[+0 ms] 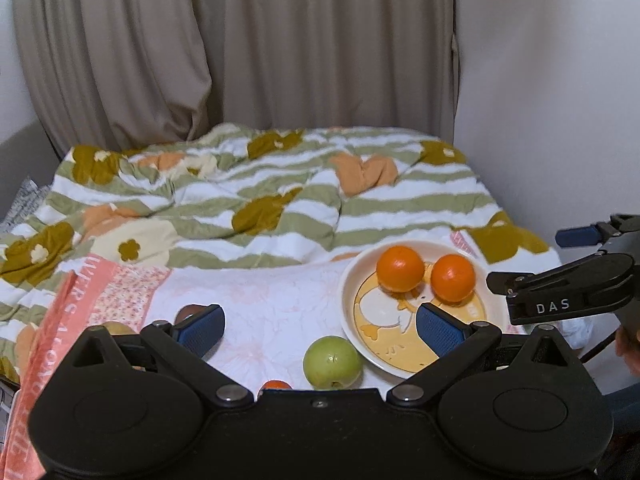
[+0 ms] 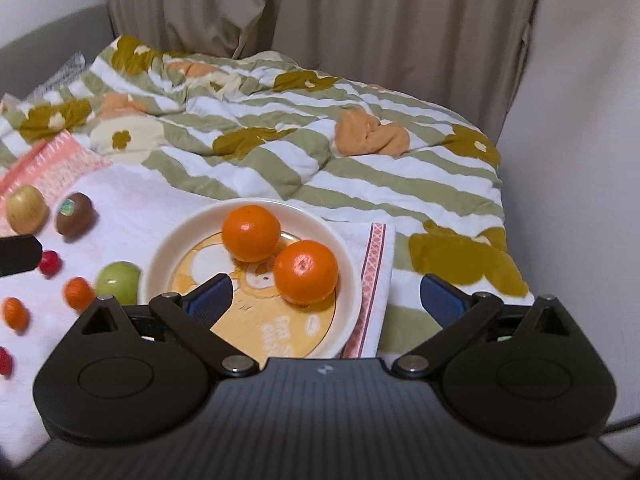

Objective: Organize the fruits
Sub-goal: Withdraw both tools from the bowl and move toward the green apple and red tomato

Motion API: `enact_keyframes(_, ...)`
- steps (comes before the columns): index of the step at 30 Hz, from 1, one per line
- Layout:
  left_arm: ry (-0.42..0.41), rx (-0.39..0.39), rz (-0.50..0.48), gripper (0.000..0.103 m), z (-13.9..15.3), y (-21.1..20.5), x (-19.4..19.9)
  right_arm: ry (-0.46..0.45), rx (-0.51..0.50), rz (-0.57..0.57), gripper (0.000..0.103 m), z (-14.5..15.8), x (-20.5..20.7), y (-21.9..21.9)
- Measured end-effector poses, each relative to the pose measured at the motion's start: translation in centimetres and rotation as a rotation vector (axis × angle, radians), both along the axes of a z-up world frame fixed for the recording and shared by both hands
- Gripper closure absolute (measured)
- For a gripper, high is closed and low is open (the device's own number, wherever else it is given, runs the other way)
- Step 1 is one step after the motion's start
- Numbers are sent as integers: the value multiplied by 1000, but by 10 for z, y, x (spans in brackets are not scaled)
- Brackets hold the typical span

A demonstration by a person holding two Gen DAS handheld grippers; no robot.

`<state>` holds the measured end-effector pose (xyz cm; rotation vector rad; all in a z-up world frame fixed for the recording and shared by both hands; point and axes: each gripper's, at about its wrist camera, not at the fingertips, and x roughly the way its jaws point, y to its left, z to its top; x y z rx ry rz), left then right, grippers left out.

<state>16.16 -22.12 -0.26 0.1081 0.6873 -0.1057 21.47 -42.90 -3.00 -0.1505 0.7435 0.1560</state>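
**Two oranges on the plate, both grippers empty**

Two oranges sit side by side, close together, on a cream plate [image 2: 352, 268] with a cartoon print: one orange [image 2: 251, 233] toward the far side, the other orange [image 2: 306, 271] nearer the camera in the right wrist view. The plate rests on a white cloth [image 2: 132, 200] spread over a striped, flowered blanket [image 2: 280, 160] on a bed, with beige curtains [image 2: 360, 20] behind.

Left of the plate, a green apple [image 2: 118, 280] lies just beside its rim. Farther left on the cloth lie a brown kiwi [image 2: 76, 218] with a sticker, a yellowish fruit [image 2: 26, 208], two small orange fruits [image 2: 78, 293] and some small red ones [image 2: 50, 262], slightly blurred.

The right gripper [image 2: 326, 294] hangs above the plate's near edge with its jaws spread wide and nothing between them. The left gripper [image 1: 320, 326] is likewise wide apart and empty, above the cloth with the apple below the gap between its fingers.
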Motion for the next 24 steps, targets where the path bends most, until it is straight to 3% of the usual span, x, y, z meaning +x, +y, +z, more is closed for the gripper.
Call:
enact_keyframes(6,-75,0,45,0,25,9,-48,-11,40,-1,0,29,-38,-3)
enact_keyframes(12,-101,37,109,0,37,32,-91,-11,90,-3,0,42,-75,5)
enact_keyframes(24,-136,45,165,0,29,134,-146,-39,131,-24,0,48,-142,73)
